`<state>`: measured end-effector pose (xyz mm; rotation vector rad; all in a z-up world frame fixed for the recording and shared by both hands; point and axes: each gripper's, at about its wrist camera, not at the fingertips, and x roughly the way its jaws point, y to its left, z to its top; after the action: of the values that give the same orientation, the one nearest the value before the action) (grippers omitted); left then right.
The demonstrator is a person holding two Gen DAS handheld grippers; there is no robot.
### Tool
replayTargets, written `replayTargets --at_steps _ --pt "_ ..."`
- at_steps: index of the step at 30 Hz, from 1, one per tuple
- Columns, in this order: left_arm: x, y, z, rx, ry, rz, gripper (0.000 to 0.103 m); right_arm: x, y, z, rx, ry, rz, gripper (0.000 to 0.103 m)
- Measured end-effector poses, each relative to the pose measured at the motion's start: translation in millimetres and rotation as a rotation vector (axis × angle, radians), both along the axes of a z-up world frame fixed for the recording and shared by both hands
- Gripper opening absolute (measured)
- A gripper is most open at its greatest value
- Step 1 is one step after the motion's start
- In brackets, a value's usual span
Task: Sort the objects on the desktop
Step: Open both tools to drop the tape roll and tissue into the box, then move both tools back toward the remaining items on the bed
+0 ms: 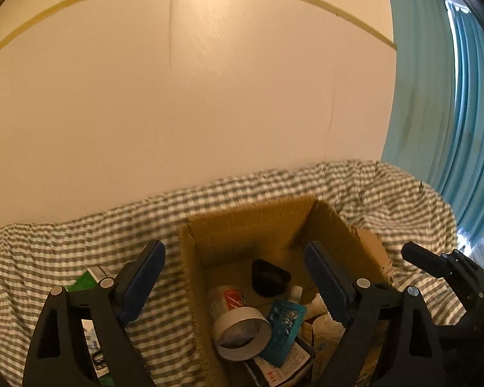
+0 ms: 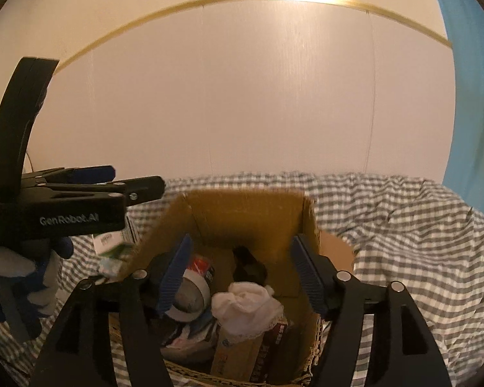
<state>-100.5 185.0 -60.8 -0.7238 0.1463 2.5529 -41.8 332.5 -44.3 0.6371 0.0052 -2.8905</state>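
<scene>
Each fisheye camera sits just behind its own jaws, looking forward and somewhat downward along them, close above the open cardboard box (image 1: 251, 225) on the checked cloth (image 1: 80, 251). The left wrist view has the box between and right of its jaws; the right wrist view has it squarely between its jaws. Both share the box, cloth, pale wall (image 2: 242, 96) and blue curtain (image 1: 435, 96) beyond the jaws.

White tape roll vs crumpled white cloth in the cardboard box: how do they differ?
The white tape roll is a rigid ring with an open grey core; the crumpled white cloth is soft and shapeless. The roll lies tilted at the box's left side; the cloth sits on packets nearer the middle. Both are white and lie inside the brown cardboard box.
</scene>
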Motion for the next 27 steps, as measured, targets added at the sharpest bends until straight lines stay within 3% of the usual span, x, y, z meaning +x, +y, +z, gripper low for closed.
replayTargets --at_steps 7,11,15,27 --pt "15.6 -39.9 32.0 0.037 0.075 0.058 0.099 21.1 -6.6 28.9 -0.029 0.096 0.007 0.078" --pt "26.0 -65.5 45.0 0.055 0.115 0.103 0.103 32.5 -13.5 43.2 -0.050 0.150 -0.001 0.094" --pt "37.9 -90.5 53.9 0.054 0.164 0.148 0.103 50.7 -26.6 59.2 -0.089 0.210 -0.003 0.103" --pt "66.8 -172.5 55.3 0.047 0.257 0.284 0.103 57.9 -61.6 66.1 -0.095 0.299 -0.033 0.103"
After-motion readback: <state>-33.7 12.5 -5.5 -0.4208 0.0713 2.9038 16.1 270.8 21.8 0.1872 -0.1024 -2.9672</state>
